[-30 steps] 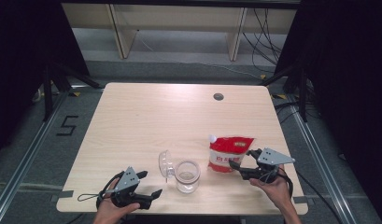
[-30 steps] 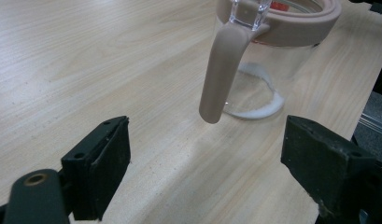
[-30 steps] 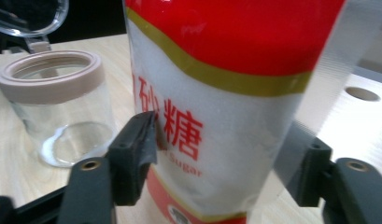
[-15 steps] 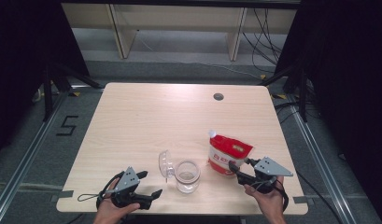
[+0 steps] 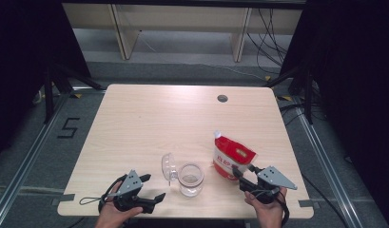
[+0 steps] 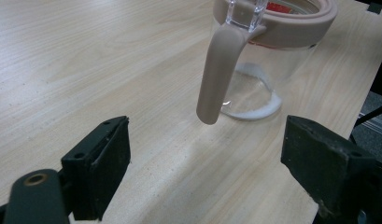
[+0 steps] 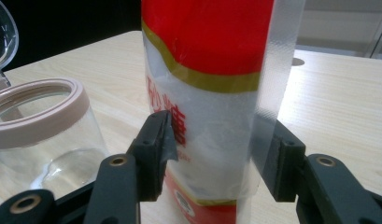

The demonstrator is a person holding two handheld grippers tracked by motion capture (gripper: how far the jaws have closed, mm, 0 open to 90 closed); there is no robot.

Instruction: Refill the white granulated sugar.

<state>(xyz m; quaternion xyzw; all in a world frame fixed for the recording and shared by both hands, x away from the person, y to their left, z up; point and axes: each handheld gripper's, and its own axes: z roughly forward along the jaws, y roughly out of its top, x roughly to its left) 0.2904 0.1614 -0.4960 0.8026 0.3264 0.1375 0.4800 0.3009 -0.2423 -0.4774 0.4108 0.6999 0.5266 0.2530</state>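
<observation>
A red and white stand-up pouch (image 5: 232, 159) (image 7: 212, 93) stands on the wooden table (image 5: 182, 123), near its front right. My right gripper (image 5: 242, 170) (image 7: 216, 135) has just been closing; its pads press the pouch's lower part from both sides. Left of the pouch is a clear glass jar (image 5: 190, 179) (image 6: 272, 70) (image 7: 39, 126) with a beige rim, its hinged clear lid (image 5: 169, 166) flipped back. A beige latch (image 6: 216, 79) hangs down the jar's side. My left gripper (image 5: 154, 186) (image 6: 209, 135) rests open on the table just left of the jar, facing the latch, with nothing between its pads.
A round cable hole (image 5: 222, 98) sits near the table's far edge. Both hands are at the table's front edge (image 5: 182, 216). Black curtains, floor rails and cables surround the table.
My right gripper drew back toward the table's front edge and its jaws narrowed onto the pouch, which now leans a little. The left gripper and the jar kept still.
</observation>
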